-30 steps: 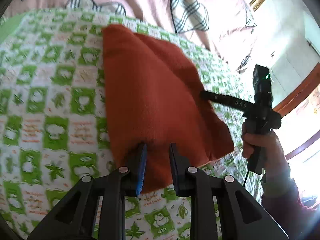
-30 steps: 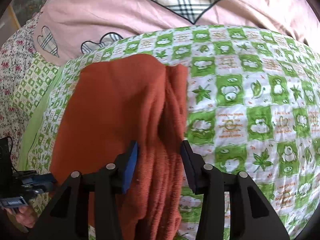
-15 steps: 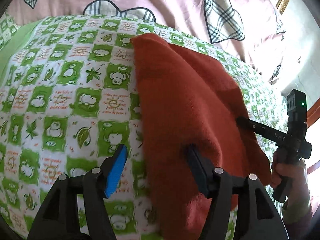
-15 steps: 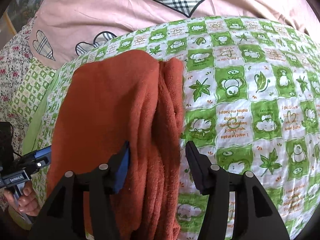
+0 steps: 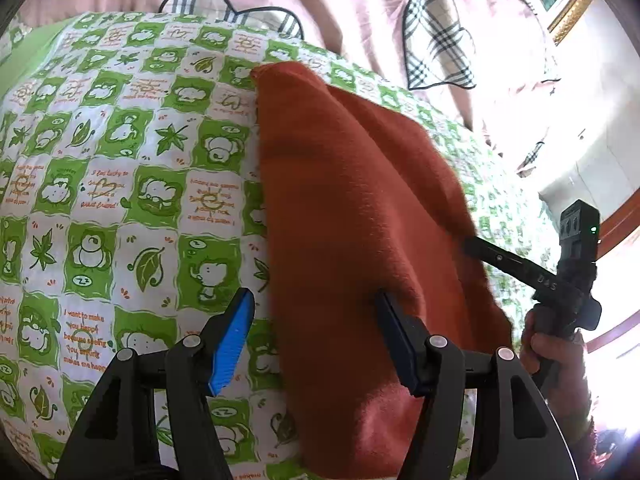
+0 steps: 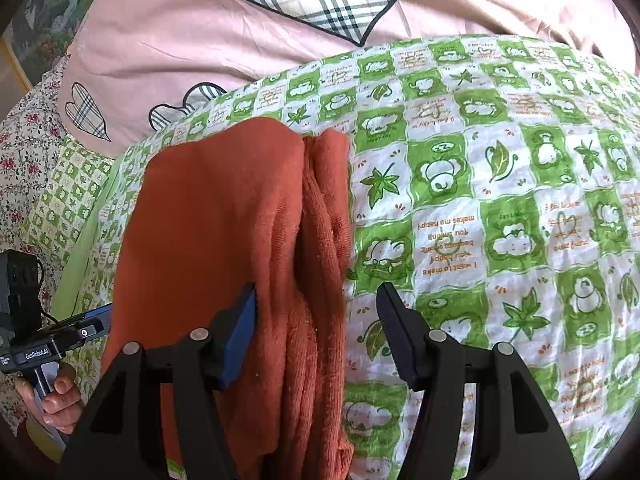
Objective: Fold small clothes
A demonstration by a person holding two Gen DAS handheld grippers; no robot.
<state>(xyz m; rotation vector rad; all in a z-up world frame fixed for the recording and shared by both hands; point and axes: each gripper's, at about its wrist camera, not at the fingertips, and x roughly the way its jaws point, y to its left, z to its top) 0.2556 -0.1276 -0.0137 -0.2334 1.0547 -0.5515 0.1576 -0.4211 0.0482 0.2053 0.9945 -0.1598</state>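
A rust-orange garment (image 5: 352, 220) lies folded into a long strip on the green-and-white checked quilt (image 5: 120, 184). My left gripper (image 5: 316, 338) is open, its jaws astride the garment's left edge near one end, holding nothing. My right gripper (image 6: 318, 334) is open over the opposite end of the garment (image 6: 224, 220), jaws astride its layered right-hand folds. The right gripper also shows in the left wrist view (image 5: 468, 245), with its finger against the garment's far edge. The left gripper also shows in the right wrist view (image 6: 98, 320), beside the garment's left edge.
A pink duvet with plaid hearts (image 6: 280, 40) lies bunched behind the quilt (image 6: 500, 200). A floral sheet (image 6: 24, 152) shows at the far left. A framed picture and a white wall (image 5: 580, 40) stand beyond the bed.
Both grippers have opened wide and let go of the garment, which now lies flat on the quilt. Both have drawn back slightly along it.
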